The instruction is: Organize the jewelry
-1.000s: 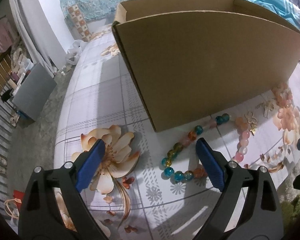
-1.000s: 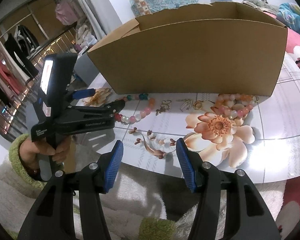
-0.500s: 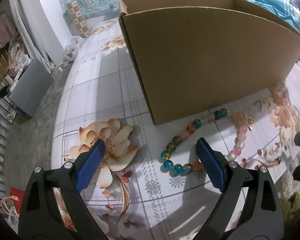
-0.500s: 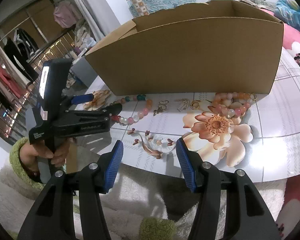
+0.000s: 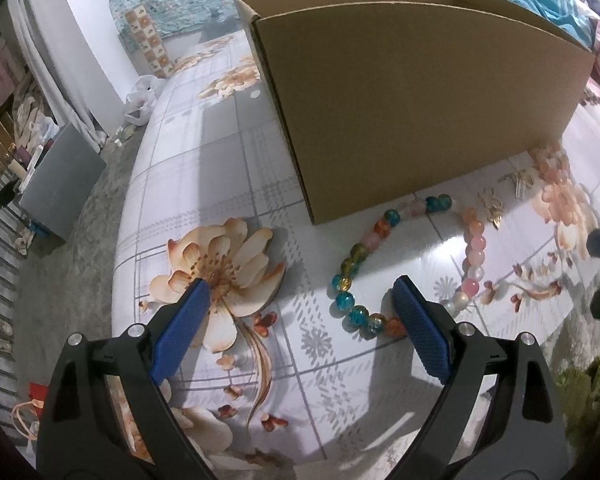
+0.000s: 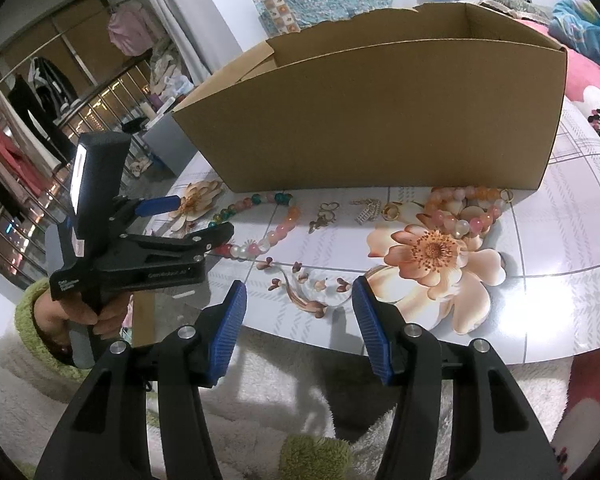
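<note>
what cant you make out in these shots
- Inside of the cardboard box: both wrist views look at its tall front wall, so its contents are hidden.
- Beaded necklace: the left gripper covers part of it in the left view.
- Small gold pieces: too small to identify in either view.

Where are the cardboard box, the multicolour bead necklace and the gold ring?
cardboard box (image 6: 380, 120), right wrist view, front wall.
multicolour bead necklace (image 5: 358, 254), left wrist view, yellow-green bead.
gold ring (image 6: 392, 212), right wrist view, band.
</note>
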The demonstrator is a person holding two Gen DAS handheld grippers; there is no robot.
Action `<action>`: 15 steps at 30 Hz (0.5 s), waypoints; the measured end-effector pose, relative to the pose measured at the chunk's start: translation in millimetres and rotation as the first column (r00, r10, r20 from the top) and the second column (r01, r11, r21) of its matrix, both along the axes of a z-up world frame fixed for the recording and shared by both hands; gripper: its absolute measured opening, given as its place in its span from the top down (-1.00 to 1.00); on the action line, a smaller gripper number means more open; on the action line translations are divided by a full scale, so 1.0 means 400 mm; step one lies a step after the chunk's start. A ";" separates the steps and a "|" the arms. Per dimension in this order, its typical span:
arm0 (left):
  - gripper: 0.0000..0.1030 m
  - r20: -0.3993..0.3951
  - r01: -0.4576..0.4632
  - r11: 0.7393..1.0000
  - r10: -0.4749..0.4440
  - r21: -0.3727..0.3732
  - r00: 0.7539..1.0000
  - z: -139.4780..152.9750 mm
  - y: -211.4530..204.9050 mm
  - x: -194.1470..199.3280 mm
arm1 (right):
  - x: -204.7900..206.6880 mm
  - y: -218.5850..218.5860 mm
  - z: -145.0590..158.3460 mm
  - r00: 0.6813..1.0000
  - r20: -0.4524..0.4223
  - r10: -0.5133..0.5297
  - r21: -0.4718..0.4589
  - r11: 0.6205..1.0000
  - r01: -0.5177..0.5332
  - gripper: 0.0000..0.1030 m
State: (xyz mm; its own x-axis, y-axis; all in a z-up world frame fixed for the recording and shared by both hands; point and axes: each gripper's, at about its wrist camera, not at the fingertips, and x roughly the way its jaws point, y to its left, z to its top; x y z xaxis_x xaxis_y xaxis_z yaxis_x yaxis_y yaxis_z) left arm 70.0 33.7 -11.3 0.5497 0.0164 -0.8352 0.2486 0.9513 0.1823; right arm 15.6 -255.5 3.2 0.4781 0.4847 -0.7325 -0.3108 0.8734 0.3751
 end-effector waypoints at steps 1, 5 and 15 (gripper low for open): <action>-0.73 0.000 0.002 1.000 -0.002 0.001 1.000 0.000 0.001 -0.004 | 0.000 0.000 0.000 1.000 0.000 0.000 0.001 1.000 0.000 -0.05; -0.75 0.001 0.004 1.000 -0.004 0.004 1.000 0.000 0.006 -0.011 | 0.003 0.001 0.001 1.000 0.000 0.001 0.001 1.000 -0.001 -0.05; -0.84 0.000 0.002 1.000 -0.002 -0.007 1.000 -0.001 0.019 -0.010 | 0.012 -0.003 0.006 1.000 0.011 -0.010 -0.001 1.000 0.010 -0.23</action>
